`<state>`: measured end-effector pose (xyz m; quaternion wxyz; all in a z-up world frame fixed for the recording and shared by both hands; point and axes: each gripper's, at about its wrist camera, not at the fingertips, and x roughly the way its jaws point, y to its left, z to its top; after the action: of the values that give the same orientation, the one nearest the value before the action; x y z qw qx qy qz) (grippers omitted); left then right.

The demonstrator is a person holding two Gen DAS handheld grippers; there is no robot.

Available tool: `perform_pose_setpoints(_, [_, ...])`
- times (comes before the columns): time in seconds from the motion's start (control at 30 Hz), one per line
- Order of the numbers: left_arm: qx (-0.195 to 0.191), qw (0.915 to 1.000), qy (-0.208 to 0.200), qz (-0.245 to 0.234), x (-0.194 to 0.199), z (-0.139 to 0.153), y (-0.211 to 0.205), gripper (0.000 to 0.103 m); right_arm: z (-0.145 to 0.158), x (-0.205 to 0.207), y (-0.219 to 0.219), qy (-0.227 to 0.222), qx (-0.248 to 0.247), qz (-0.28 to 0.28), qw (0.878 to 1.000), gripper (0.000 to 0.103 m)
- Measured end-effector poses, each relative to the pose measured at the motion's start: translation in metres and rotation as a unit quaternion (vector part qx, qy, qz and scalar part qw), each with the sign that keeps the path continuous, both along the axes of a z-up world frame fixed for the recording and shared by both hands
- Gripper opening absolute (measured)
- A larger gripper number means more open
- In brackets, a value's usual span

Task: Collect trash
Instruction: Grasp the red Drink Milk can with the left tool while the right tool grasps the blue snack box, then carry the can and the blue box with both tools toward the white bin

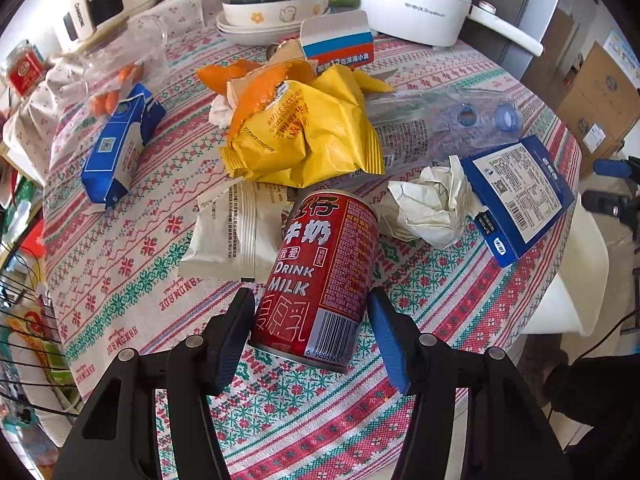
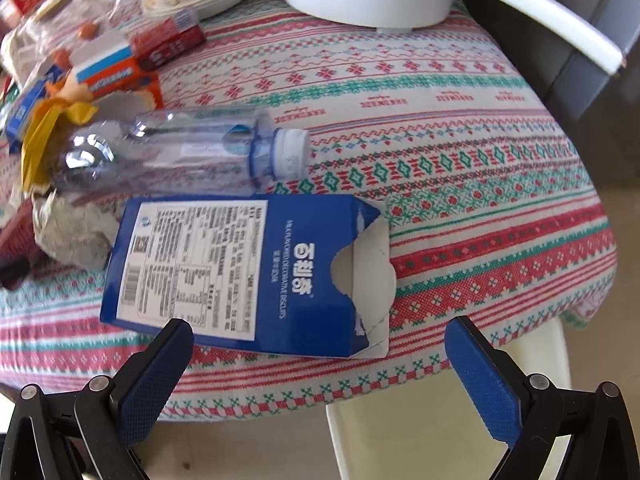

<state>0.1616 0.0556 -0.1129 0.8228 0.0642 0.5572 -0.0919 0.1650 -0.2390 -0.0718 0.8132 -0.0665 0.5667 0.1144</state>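
Note:
A red milk can (image 1: 320, 276) lies on the patterned tablecloth (image 1: 120, 264). My left gripper (image 1: 310, 300) is open with a finger on each side of the can's near end, not pressing it. Behind it lie a white wrapper (image 1: 228, 232), a yellow snack bag (image 1: 304, 136), orange peel (image 1: 248, 80), crumpled paper (image 1: 432, 204) and a clear plastic bottle (image 1: 440, 124). My right gripper (image 2: 318, 332) is open at the table's edge, just in front of an opened blue biscuit box (image 2: 248, 272). The bottle (image 2: 180, 152) lies behind that box.
A blue carton (image 1: 120, 148) lies at the left, an orange and white box (image 1: 340, 44) at the back. A white electric pot (image 1: 416, 0) and stacked dishes with a dark squash (image 1: 268, 8) stand at the far edge. A white chair (image 2: 440, 420) stands below the table edge.

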Motion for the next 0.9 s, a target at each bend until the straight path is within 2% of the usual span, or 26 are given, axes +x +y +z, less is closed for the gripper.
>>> perform_pose_setpoints(0.1, [-0.012, 0.9998, -0.003, 0.017, -0.004, 0.005, 0.005, 0.060, -0.006, -0.014, 0.030, -0.012, -0.052, 0.089, 0.995, 0.103])
perform_pose_setpoints(0.17, [-0.014, 0.9997, -0.006, 0.021, -0.007, 0.009, 0.007, 0.059, -0.014, -0.021, 0.052, -0.013, -0.077, 0.157, 0.985, 0.103])
perform_pose_setpoints(0.27, [-0.019, 0.9995, -0.011, 0.024, -0.011, 0.015, 0.012, 0.058, -0.029, -0.027, 0.079, -0.008, -0.122, 0.256, 0.959, 0.103])
perform_pose_setpoints(0.37, [-0.032, 0.9990, -0.013, 0.030, -0.016, 0.020, 0.019, 0.056, -0.046, -0.024, 0.094, 0.007, -0.170, 0.317, 0.933, 0.103])
perform_pose_setpoints(0.47, [-0.038, 0.9987, -0.012, 0.031, -0.017, 0.020, 0.026, 0.056, -0.058, -0.010, 0.099, 0.024, -0.192, 0.342, 0.920, 0.103])
perform_pose_setpoints(0.7, [-0.046, 0.9982, 0.017, 0.034, -0.013, 0.005, 0.036, 0.056, -0.064, 0.025, 0.110, 0.044, -0.188, 0.380, 0.905, 0.103])
perform_pose_setpoints(0.77, [-0.043, 0.9980, 0.033, 0.034, -0.010, -0.004, 0.037, 0.056, -0.065, 0.034, 0.113, 0.049, -0.189, 0.386, 0.902, 0.103])
perform_pose_setpoints(0.9, [-0.055, 0.9971, 0.035, 0.040, -0.006, -0.006, 0.040, 0.056, -0.065, 0.051, 0.113, 0.055, -0.185, 0.388, 0.901, 0.103])
